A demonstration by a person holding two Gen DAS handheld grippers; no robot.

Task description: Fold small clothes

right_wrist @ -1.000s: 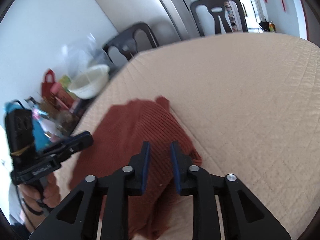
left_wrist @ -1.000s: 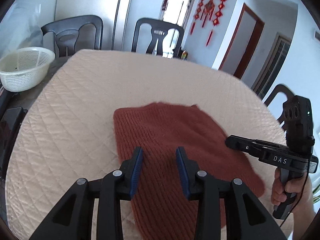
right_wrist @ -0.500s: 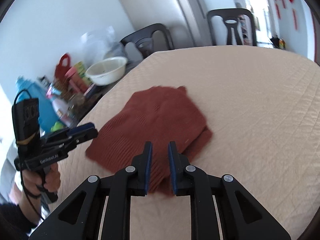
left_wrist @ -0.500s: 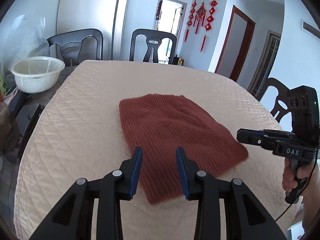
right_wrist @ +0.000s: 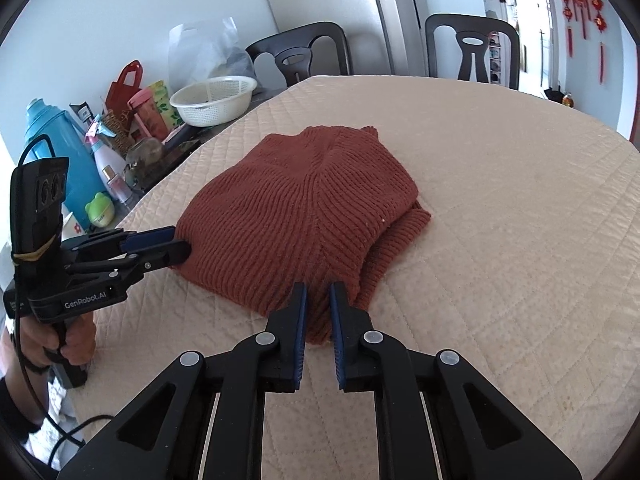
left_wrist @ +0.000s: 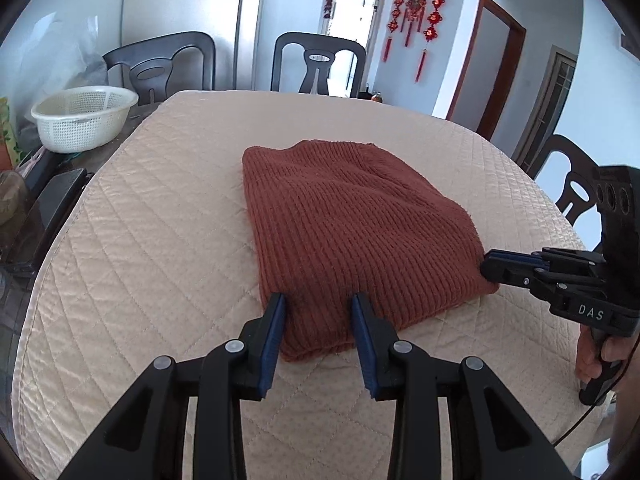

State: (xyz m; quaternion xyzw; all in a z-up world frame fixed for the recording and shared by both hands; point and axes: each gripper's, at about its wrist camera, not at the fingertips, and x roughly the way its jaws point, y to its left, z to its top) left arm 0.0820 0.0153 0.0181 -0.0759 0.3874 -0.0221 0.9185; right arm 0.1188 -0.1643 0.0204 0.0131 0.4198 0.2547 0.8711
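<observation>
Left tongs (left_wrist: 318, 306) wide open, straddling near edge of folded rust knit garment (left_wrist: 352, 224) mid-bench (left_wrist: 160, 200). Right tongs (right_wrist: 318, 294) narrowly parted at its corner; whether they pinch fabric is unclear.

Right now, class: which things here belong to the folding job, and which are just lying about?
Belongs to the job:
rust knit garment
left hand-held gripper
right hand-held gripper
quilted table cover

Lying about:
white basket
blue flask
green frog toy
chairs
</observation>
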